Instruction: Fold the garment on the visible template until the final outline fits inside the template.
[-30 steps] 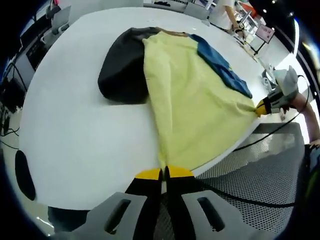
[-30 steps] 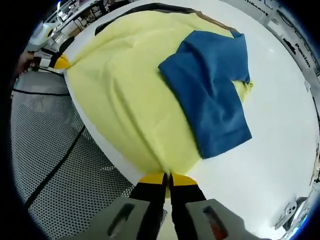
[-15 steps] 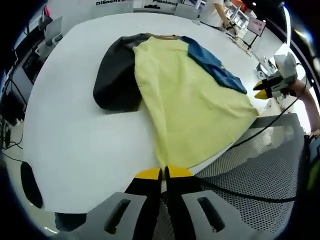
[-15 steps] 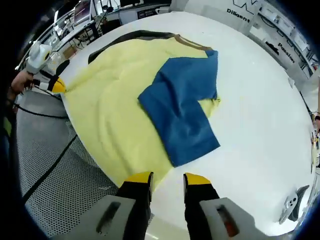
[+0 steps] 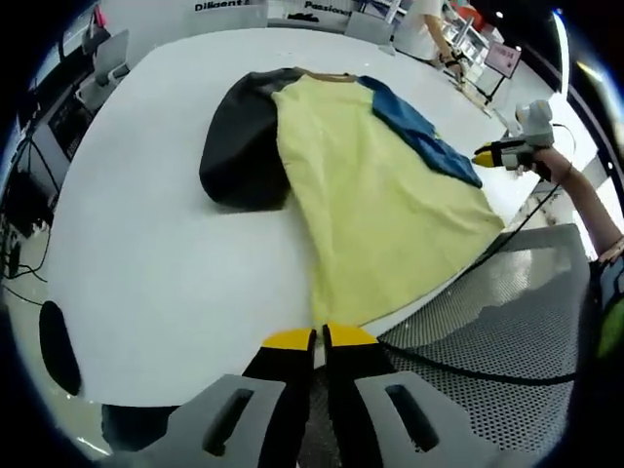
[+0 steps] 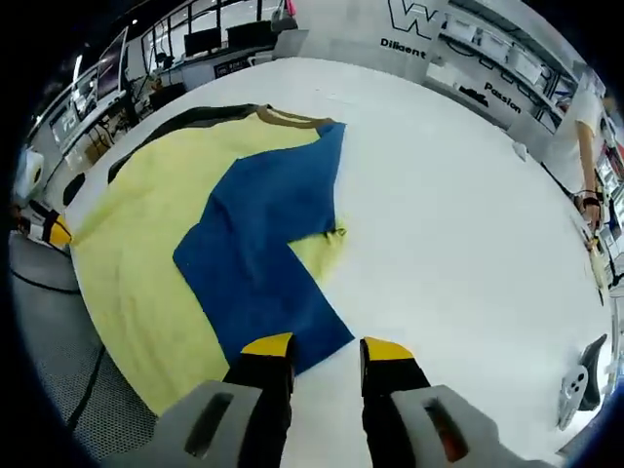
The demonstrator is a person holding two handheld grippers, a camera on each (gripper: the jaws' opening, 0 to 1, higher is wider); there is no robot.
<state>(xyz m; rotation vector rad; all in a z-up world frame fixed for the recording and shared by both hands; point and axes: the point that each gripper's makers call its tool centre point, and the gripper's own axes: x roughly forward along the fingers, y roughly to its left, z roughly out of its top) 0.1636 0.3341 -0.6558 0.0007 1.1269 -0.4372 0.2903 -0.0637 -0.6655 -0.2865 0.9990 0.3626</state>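
Lying flat on a white table, the garment is a yellow shirt with one black sleeve and one blue sleeve, its brown collar pointing away from the person. In the left gripper view the black sleeve spreads out to the left of the yellow body, while the blue sleeve is folded in over the body along the right side. The hem end of the shirt reaches the near table edge, just above a perforated grey mesh surface below the table.

The left gripper sits at the near hem corner with its yellow-tipped jaws pressed together; whether cloth is pinched between them cannot be told from the view. The right gripper has its jaws parted with a clear gap, grasping nothing, and its tips sit just at the lower corner of the blue sleeve. In the left gripper view that same right gripper appears at the far right, held in a hand above the table edge, beside the blue sleeve.

A black cable runs across the mesh. Desks, monitors and lettered wall panels stand beyond the table.
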